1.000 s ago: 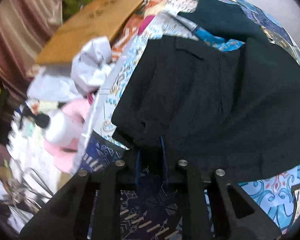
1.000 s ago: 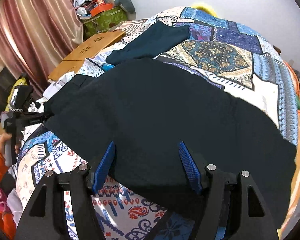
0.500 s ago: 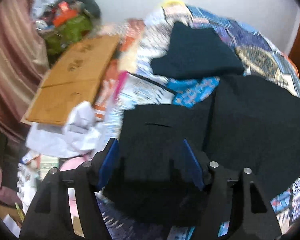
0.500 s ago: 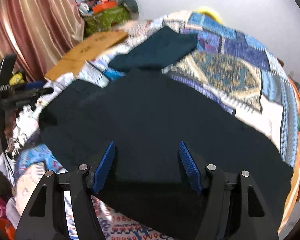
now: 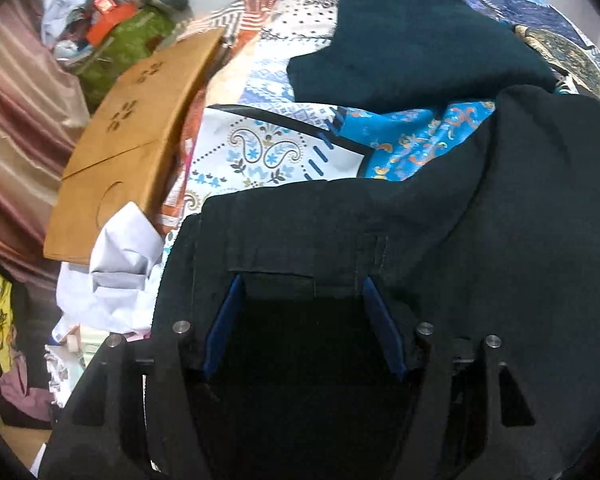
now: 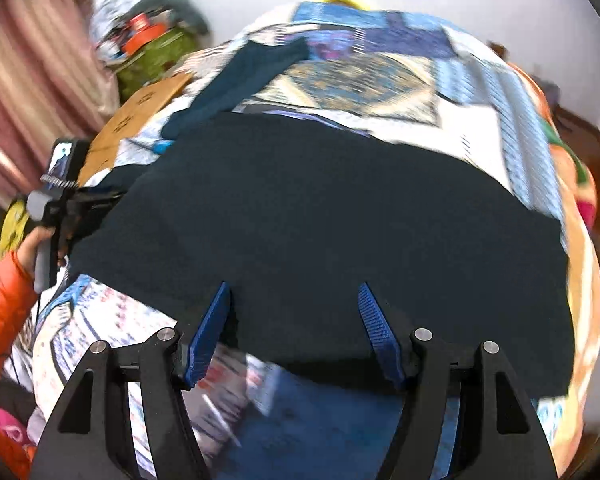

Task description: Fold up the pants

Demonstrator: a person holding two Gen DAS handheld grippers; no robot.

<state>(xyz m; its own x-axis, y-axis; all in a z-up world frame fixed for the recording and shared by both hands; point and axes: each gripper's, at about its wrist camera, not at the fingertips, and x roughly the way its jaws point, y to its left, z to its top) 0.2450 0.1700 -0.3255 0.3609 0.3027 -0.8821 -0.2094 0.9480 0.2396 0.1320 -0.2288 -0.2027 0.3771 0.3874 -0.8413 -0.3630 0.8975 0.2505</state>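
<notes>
Dark navy pants (image 5: 480, 240) lie spread on a patchwork bedspread (image 5: 268, 148), with the waistband and a pocket slit nearest the left wrist camera. My left gripper (image 5: 300, 280) hovers over that waistband, its blue pads wide apart and nothing pinched between them. In the right wrist view the pants (image 6: 320, 208) fill the middle. My right gripper (image 6: 294, 288) is open over their near edge, its pads clear of the cloth. The left gripper (image 6: 60, 204) shows at the pants' left end, held by a hand in an orange sleeve (image 6: 4, 300).
A second folded dark teal garment (image 5: 412, 40) lies farther back on the bed. A brown board (image 5: 132, 140), crumpled white cloth (image 5: 116, 272) and a green bag (image 5: 128, 44) crowd the left side. Striped curtains (image 5: 16, 120) hang beyond.
My left gripper let go of the pants' waist corner, opened and swung over the waistband. The right gripper stayed open and drifted toward the near edge of the pants.
</notes>
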